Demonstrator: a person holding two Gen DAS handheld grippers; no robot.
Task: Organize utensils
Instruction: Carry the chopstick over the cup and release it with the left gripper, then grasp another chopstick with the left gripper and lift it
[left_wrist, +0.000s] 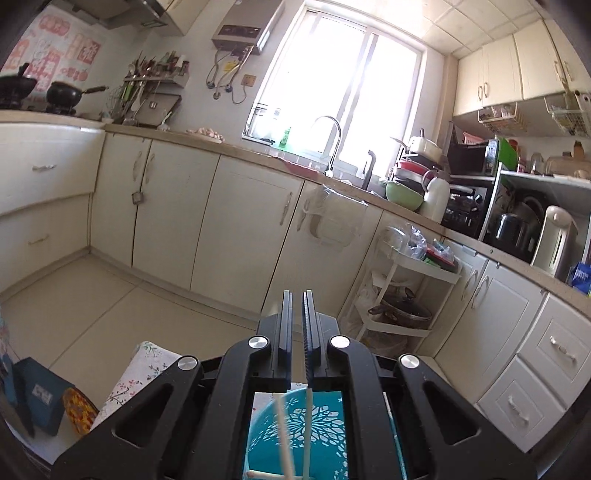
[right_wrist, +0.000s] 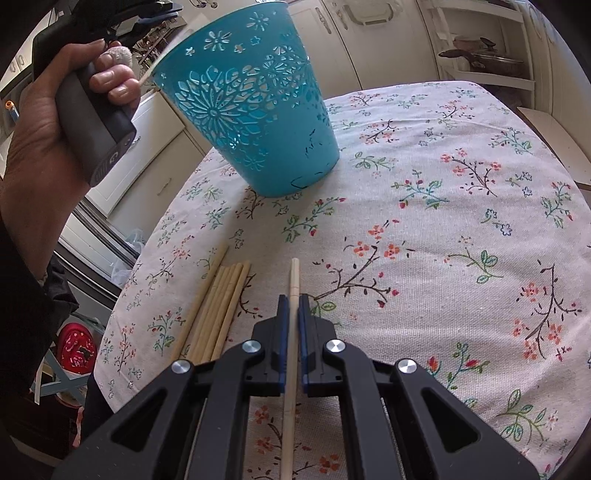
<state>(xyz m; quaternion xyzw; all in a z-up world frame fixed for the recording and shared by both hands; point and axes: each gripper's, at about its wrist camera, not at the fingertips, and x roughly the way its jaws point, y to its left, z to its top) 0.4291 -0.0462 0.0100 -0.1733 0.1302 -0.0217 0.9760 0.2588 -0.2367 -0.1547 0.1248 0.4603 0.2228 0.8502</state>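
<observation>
**Chopstick clamped, teal holder waiting at the far left**

We're looking down the right gripper (right_wrist: 293, 299) at a single pale wooden chopstick (right_wrist: 294, 275), slim and straight, running lengthwise between the jaws with its far tip poking out over the floral tablecloth (right_wrist: 443, 221). The jaws are clenched on it, blue pads against both sides. Just to the left, a loose bundle of chopsticks (right_wrist: 218, 310) lies flat on the cloth, close beside the held one but apart from it.

Farther off and to the left stands the teal plastic holder (right_wrist: 251, 110), cut through with flower patterns, sitting near the table's left edge. Beside its rim, a person's hand (right_wrist: 48, 122) grips the handle of the other tool, and a thin pale stick shows near that rim. Nothing lies between the held chopstick and the holder.

Over on the left gripper (left_wrist: 297, 295), raised above the holder (left_wrist: 295, 435) and facing the kitchen cabinets (left_wrist: 243, 221) and window (left_wrist: 332, 81), the jaws stand drawn together with nothing visibly between the tips. Below it, chopsticks in the holder (left_wrist: 308, 435) lean inside.
</observation>
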